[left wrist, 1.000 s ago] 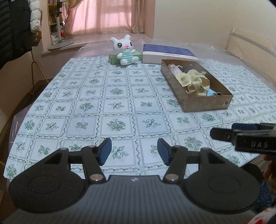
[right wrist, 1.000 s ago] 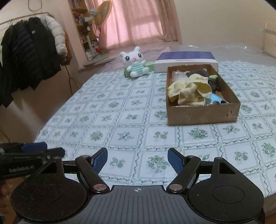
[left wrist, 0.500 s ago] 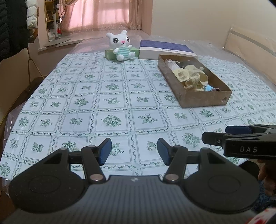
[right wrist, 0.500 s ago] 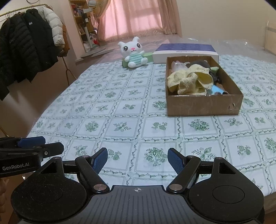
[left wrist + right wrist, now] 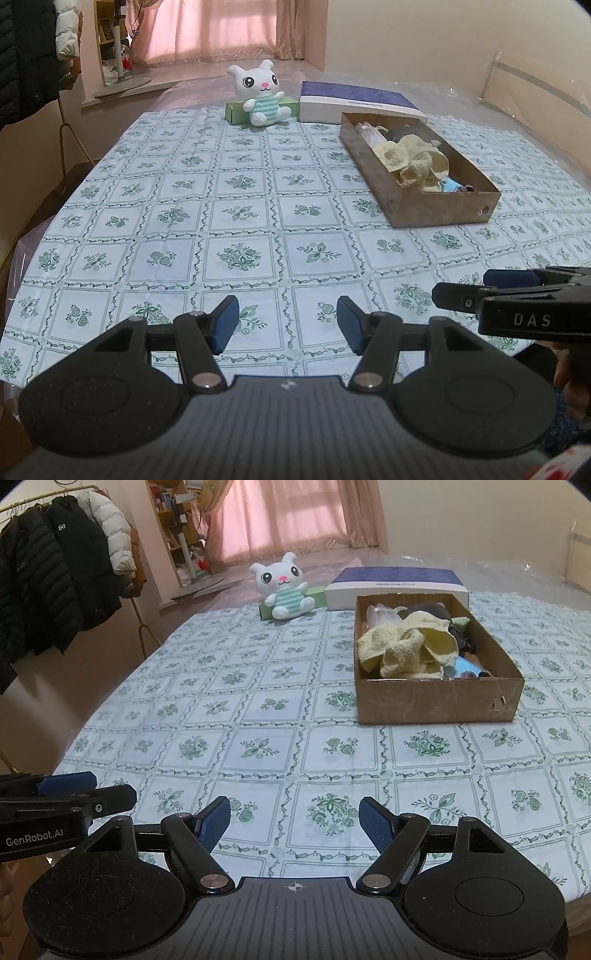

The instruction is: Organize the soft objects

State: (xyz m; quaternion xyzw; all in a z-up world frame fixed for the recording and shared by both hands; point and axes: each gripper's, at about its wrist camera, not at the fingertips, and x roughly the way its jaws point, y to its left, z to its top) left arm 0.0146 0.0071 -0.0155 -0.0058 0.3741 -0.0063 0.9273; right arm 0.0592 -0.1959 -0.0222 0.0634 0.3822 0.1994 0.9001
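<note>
While both tools hang over the near edge, nothing is in their grip; notes follow.

Left tool (image 5: 287, 325): released, blue pads spread apart, only patterned cloth visible between them.
Right tool (image 5: 294, 825): released, pads set wider apart, nothing between them.
Tools, relation: side by side; each shows at the edge of the other's view.
Bench (image 5: 258, 716): covered by a white cloth with green floral squares.
Cardboard box (image 5: 436, 701): open-topped, brown, sits on the right half of the bench, well apart from both tools; a small hole in its near wall.
Yellow towel (image 5: 406, 646): pale, fluffy terry cloth, crumpled into loose folds, heaped in the box and rising above its rim.
Other box contents: something dark at the back, clear plastic at the far left corner, a blue scrap near the front; too jumbled to name.
Plush rabbit (image 5: 260, 94): white, pink nose, teal-striped shirt, sits upright at the far edge, leaning on a green carton (image 5: 236, 110).
Purple-topped box (image 5: 354, 99): flat, just right of the rabbit, behind the cardboard box.
Jackets (image 5: 55, 576): dark and white, hang on a rack to the left.
</note>
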